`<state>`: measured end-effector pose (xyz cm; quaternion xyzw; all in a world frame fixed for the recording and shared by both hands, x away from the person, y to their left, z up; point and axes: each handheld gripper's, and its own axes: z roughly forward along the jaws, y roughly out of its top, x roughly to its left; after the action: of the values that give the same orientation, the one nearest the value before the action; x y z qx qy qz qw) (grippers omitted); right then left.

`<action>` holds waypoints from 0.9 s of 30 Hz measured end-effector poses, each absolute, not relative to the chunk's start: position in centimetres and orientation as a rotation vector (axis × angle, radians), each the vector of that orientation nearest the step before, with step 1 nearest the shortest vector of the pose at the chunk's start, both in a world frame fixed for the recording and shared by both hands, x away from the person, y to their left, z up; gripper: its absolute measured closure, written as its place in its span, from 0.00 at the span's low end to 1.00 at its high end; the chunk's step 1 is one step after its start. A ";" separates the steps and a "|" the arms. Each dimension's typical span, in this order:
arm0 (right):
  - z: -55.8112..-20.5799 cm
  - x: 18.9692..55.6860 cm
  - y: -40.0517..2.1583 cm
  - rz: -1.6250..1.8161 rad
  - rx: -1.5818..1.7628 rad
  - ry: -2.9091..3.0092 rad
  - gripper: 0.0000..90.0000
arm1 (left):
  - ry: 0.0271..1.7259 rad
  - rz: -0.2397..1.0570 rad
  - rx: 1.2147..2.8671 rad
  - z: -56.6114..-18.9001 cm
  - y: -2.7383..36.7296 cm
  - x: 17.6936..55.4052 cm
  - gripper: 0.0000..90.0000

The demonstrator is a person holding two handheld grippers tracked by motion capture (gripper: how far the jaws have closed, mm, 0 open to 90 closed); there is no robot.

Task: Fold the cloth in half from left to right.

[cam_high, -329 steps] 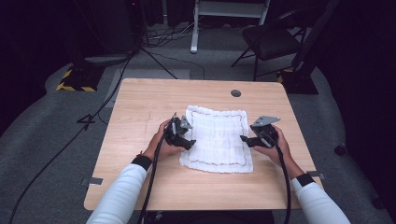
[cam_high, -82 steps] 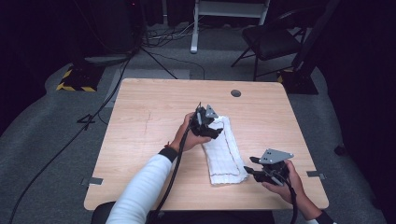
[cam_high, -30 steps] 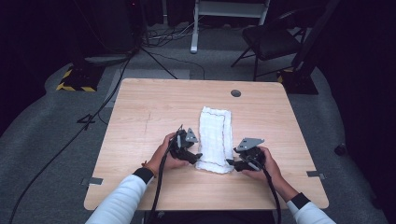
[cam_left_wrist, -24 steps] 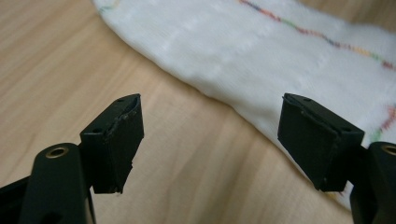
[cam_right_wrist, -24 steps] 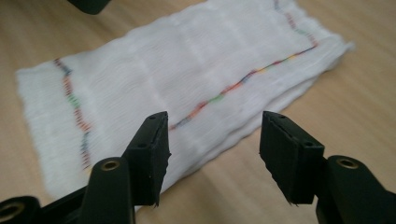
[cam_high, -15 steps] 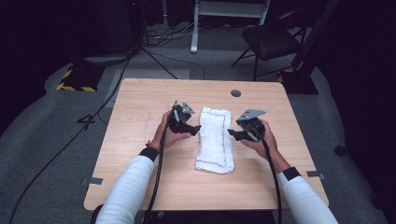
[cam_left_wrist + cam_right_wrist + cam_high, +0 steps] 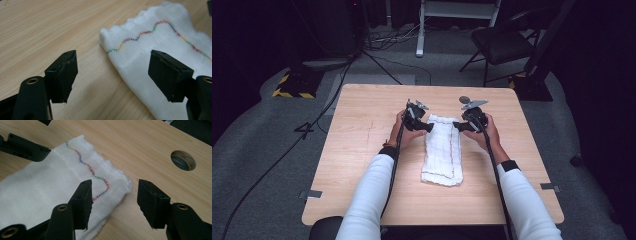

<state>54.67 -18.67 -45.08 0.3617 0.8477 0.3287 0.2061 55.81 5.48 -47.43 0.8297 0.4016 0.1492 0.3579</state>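
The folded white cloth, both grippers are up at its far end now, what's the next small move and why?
Probably lower both and close on the far corners. The left gripper and right gripper each stand open with a corner of the cloth between or just beyond the jaws, pads not pressing it. The cloth lies as a long narrow strip on the table, so gripping that end would let it be folded toward the near end.

The white cloth [image 7: 443, 151] lies flat on the wooden surface [image 7: 362, 150], folded into a long narrow strip that runs from the far part of the surface toward the near edge. Its weave is soft and slightly ribbed, and the layers make it thick at the edges. A wavy line of stitching — red, green, blue, yellow — runs across the far end [image 7: 150, 31], just inside the frilled hem [image 7: 117, 173].
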 end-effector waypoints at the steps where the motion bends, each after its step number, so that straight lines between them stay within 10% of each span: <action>1: -45.4 55.2 -18.3 0.909 1.020 2.363 0.51 | 1.061 0.401 2.139 -47.6 5.3 56.3 0.27; 21: -48.9 58.1 -18.2 0.946 1.229 2.397 0.58 | 1.122 0.348 2.137 -49.7 4.5 57.5 0.31; 27: -48.7 57.8 -17.8 0.963 1.208 2.444 0.83 | 1.052 0.270 2.149 -49.4 4.2 57.1 0.70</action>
<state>57.82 -17.77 -48.68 0.4144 0.8388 0.3305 0.1247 57.07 4.21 -49.41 0.8332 0.4077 0.1046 0.3586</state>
